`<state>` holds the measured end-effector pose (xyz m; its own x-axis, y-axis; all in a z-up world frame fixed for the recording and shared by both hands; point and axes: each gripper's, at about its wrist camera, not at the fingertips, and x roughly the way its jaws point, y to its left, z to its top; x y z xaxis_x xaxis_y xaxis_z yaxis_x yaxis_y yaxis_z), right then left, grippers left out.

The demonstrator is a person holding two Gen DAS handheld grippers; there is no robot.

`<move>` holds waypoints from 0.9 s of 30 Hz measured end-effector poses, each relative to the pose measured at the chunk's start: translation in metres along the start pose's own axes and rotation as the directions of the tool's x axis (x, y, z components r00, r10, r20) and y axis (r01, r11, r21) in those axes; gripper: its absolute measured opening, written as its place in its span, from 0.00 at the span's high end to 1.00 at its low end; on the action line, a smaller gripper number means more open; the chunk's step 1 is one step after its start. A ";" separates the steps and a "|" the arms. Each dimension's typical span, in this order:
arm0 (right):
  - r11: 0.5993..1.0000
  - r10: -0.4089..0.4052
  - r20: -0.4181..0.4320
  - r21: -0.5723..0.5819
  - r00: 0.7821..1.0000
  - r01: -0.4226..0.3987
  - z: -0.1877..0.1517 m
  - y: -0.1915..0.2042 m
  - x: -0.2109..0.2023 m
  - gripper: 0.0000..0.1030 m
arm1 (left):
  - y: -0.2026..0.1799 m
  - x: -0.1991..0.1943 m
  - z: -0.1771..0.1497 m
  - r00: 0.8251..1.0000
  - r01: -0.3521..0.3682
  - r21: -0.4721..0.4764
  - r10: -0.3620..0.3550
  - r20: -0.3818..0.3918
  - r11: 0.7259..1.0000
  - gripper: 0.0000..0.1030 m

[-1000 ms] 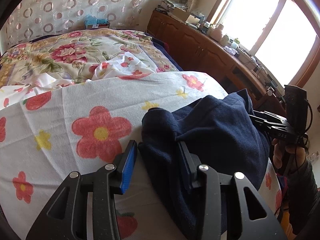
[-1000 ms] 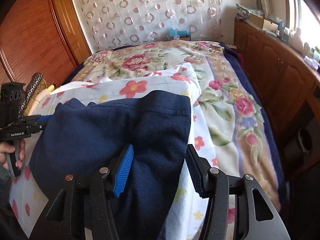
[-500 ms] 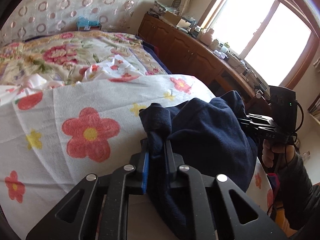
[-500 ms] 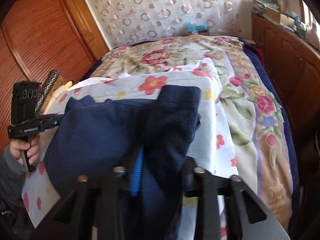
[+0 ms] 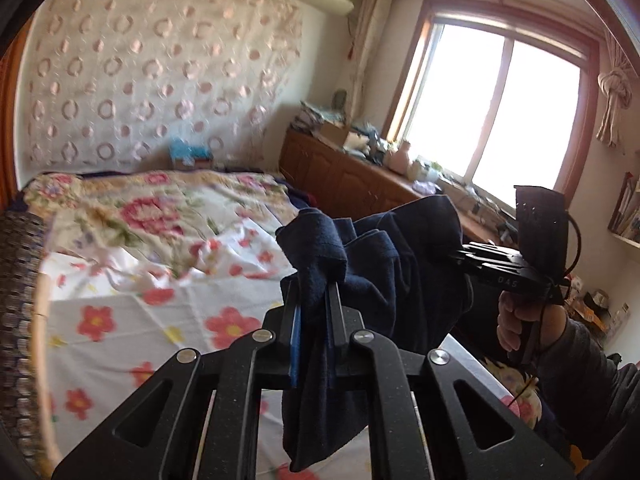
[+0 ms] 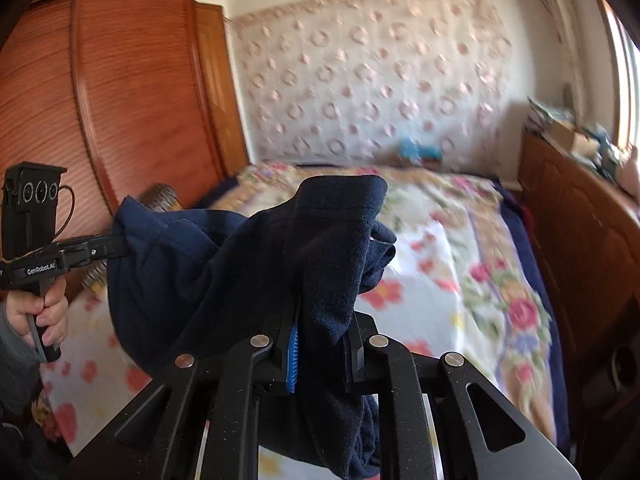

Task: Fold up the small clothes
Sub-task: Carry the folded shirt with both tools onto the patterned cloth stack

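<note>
A dark navy garment (image 5: 384, 264) hangs in the air above the bed, held at two corners. My left gripper (image 5: 314, 300) is shut on one bunched corner of it. My right gripper (image 6: 320, 320) is shut on the other corner of the garment (image 6: 248, 264). The right gripper also shows at the right of the left wrist view (image 5: 464, 254), and the left gripper at the left of the right wrist view (image 6: 116, 246), each clamped on the cloth. The garment sags between them.
Below lies a bed with a white red-flower sheet (image 5: 132, 320) and a floral quilt (image 6: 500, 280). A wooden cabinet row (image 5: 344, 184) runs under the window on the right. A wooden wardrobe (image 6: 120, 100) stands on the left.
Both grippers closed on the navy garment's corners and lifted it off the bed. The cameras have tilted up toward the wall and window.
</note>
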<state>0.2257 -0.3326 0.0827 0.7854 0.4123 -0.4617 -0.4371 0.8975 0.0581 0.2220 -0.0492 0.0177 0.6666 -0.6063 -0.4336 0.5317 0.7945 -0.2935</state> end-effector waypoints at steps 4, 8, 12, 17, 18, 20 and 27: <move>0.993 0.089 0.032 -0.075 0.996 -0.086 0.032 0.044 0.027 0.85 | 0.035 -0.060 0.004 0.990 -0.116 -0.015 0.117 0.078 0.993 0.90; 0.966 0.197 0.010 -0.174 0.980 -0.192 0.062 0.098 0.067 0.85 | 0.081 -0.105 -0.001 0.963 -0.233 -0.074 0.241 0.123 0.970 0.90; 0.929 0.245 -0.032 -0.277 0.969 -0.244 0.088 0.153 0.108 0.85 | 0.122 -0.137 -0.014 0.928 -0.324 -0.134 0.342 0.147 0.937 0.90; 0.886 0.282 -0.069 -0.364 0.957 -0.288 0.123 0.196 0.155 0.85 | 0.165 -0.158 -0.034 0.884 -0.399 -0.218 0.437 0.164 0.890 0.90; 0.878 0.283 -0.082 -0.380 0.956 -0.292 0.131 0.204 0.166 0.85 | 0.173 -0.159 -0.039 0.877 -0.409 -0.240 0.452 0.162 0.880 0.90; 0.861 0.278 -0.104 -0.414 0.955 -0.296 0.141 0.218 0.192 0.85 | 0.190 -0.158 -0.051 0.869 -0.418 -0.286 0.471 0.149 0.862 0.90; 0.828 0.274 -0.148 -0.467 0.950 -0.311 0.169 0.255 0.279 0.85 | 0.226 -0.157 -0.094 0.819 -0.461 -0.413 0.556 0.143 0.786 0.90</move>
<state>0.4074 0.0375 0.1186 0.5620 0.6146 -0.5535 -0.8108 0.5419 -0.2215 0.1882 0.2292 -0.0605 0.9162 -0.0602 -0.3962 -0.1051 0.9180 -0.3824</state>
